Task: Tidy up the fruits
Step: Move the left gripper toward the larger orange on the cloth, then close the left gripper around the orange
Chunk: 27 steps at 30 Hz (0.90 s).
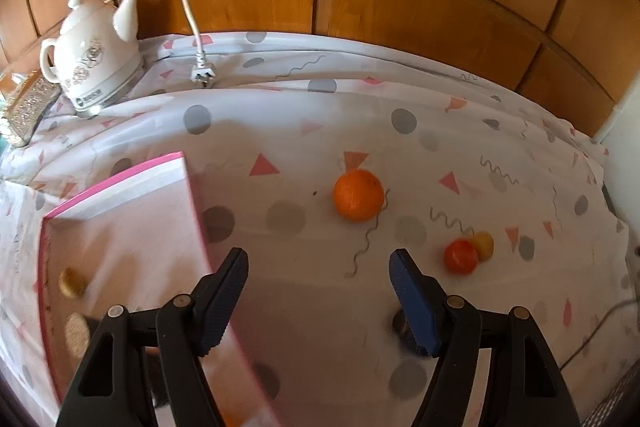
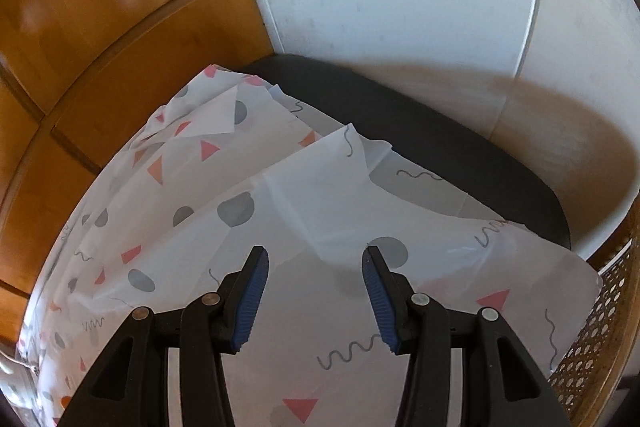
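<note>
In the left wrist view an orange (image 1: 358, 194) lies on the patterned tablecloth (image 1: 304, 131), ahead of my left gripper (image 1: 318, 259) and slightly right. A small red fruit (image 1: 461, 256) touches a yellow fruit (image 1: 482, 244) further right. A pink-rimmed translucent box (image 1: 120, 239) stands at the left, close to the left finger, with two small blurred round items inside. The left gripper is open and empty above the cloth. In the right wrist view my right gripper (image 2: 316, 259) is open and empty over the cloth's folded right end; no fruit shows there.
A white kettle (image 1: 94, 57) with its cord and plug (image 1: 204, 75) stands at the back left beside a glittery box (image 1: 28, 107). Wooden panels (image 1: 400, 7) run behind the table. A black table edge (image 2: 420, 131), white wall and perforated basket (image 2: 596, 347) lie at the right.
</note>
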Each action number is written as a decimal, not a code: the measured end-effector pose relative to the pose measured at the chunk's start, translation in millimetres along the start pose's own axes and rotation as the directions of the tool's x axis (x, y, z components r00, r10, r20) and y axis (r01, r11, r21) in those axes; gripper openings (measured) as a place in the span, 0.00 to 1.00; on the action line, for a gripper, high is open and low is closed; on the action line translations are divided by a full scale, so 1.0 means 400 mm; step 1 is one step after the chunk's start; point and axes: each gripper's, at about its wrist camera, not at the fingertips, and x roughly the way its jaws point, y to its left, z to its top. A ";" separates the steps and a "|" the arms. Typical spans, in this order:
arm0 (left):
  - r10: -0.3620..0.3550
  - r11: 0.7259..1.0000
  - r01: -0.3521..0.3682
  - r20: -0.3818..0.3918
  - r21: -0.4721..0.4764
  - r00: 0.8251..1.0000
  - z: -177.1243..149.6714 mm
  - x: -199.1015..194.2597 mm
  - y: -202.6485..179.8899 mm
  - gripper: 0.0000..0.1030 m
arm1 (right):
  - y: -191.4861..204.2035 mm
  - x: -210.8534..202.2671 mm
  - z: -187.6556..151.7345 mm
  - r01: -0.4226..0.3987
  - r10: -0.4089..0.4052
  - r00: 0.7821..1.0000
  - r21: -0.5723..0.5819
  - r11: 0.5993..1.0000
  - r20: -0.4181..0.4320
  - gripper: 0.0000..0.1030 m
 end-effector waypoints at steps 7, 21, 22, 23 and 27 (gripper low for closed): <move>0.006 1.000 -0.007 -0.030 -0.010 1.000 0.055 0.087 -0.030 0.68 | 0.016 0.009 -0.003 -0.006 0.005 1.000 -0.030 1.000 -0.016 0.48; 0.041 0.999 -0.043 -0.080 -0.028 0.996 0.097 0.208 -0.055 0.44 | 0.044 0.023 -0.016 -0.030 0.026 0.998 -0.085 0.996 -0.049 0.48; 0.041 0.999 -0.044 -0.080 -0.032 0.996 0.097 0.205 -0.051 0.38 | 0.043 0.023 -0.016 -0.031 0.027 0.998 -0.083 0.996 -0.049 0.48; 0.027 0.998 -0.032 -0.089 -0.048 0.996 0.098 0.202 -0.039 0.38 | 0.040 0.023 -0.014 -0.028 0.024 0.999 -0.080 0.996 -0.047 0.48; -0.001 0.997 -0.006 -0.092 -0.076 0.996 0.086 0.172 -0.012 0.37 | 0.030 0.022 -0.011 -0.015 0.012 0.999 -0.061 0.998 -0.037 0.48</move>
